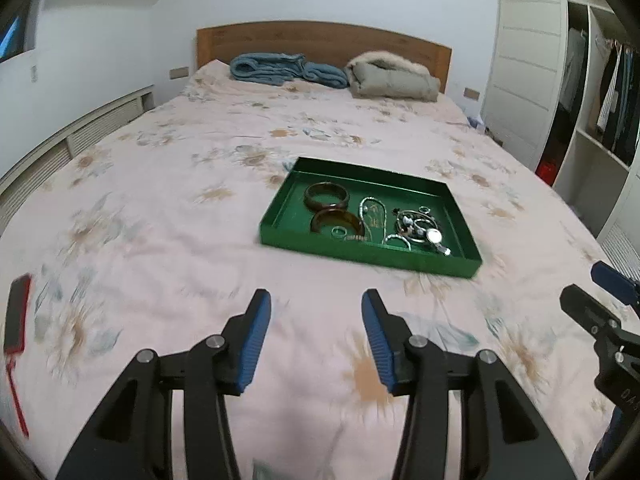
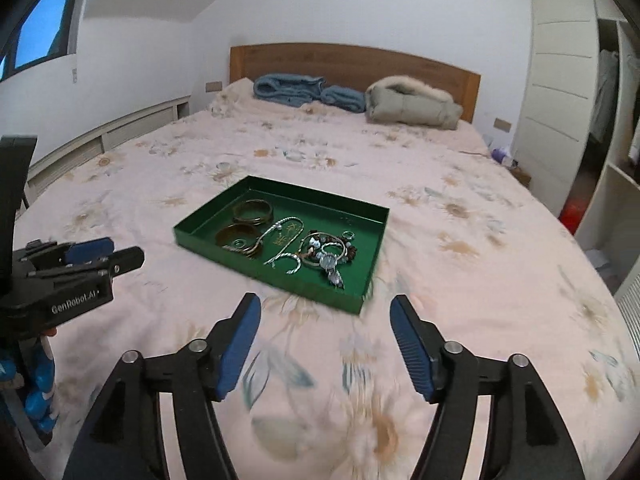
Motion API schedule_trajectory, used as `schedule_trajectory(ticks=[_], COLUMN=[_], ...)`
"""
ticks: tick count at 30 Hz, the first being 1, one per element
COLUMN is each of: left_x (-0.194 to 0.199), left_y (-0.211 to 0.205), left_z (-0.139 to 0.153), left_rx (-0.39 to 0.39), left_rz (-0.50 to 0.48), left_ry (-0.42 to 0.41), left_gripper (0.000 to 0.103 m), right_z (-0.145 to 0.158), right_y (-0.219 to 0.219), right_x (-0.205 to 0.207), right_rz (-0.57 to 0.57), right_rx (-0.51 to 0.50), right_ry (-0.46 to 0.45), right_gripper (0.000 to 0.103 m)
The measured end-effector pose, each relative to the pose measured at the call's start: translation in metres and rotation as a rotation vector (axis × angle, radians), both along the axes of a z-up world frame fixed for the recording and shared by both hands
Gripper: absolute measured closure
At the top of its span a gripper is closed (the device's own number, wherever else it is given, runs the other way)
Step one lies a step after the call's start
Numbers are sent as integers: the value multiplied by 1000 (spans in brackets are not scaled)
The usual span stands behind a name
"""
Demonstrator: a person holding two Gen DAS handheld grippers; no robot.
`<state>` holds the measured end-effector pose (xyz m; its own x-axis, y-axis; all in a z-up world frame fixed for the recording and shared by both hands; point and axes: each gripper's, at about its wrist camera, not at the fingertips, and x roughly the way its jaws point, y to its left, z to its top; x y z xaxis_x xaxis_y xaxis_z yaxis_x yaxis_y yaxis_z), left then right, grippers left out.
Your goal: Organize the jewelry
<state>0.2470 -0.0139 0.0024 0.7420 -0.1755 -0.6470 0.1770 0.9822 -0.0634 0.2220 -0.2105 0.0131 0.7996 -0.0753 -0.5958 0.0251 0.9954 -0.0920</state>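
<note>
You held both tools clear above the bed (image 1: 160, 200) with its pale pink flowered quilt, the left gripper (image 1: 316, 300) and the right gripper (image 2: 326, 306) each with jaws spread and nothing between the blue pads. The shallow green rectangular tray (image 2: 362, 300) lay flat on the quilt ahead of you, nearer the right tool than the left, and neither tool touched it.

The jewelry was all inside the tray, which suggests the sorting was close to finished. Two brown bangles (image 1: 326, 196) lay side by side at the tray's left end, apparently grouped by kind. A silver chain necklace (image 1: 372, 208) ran through the middle. At the right end sat a tangle of rings and silver pieces (image 1: 420, 230), too small to tell apart.

A red-edged black brush (image 1: 16, 316) lay apart on the quilt at your far left, outside the tray.
</note>
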Motion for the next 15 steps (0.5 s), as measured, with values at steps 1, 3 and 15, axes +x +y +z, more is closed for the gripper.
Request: schedule_trajectory(ticks=[1, 3, 15], left_x=[-12, -35, -134], left_y=[3, 9, 27], left_z=[2, 7, 26], left_rx=[4, 7, 47], left_rz=[8, 16, 31], left_ry=[-14, -32, -78], left_gripper=[57, 57, 57], right_z=[2, 7, 31], right_y=[3, 9, 27], right_x=[-8, -29, -132], right_rz=[1, 7, -15], right_rx=[-1, -8, -26], right_ry=[-1, 2, -42], right_gripper=[35, 34, 24])
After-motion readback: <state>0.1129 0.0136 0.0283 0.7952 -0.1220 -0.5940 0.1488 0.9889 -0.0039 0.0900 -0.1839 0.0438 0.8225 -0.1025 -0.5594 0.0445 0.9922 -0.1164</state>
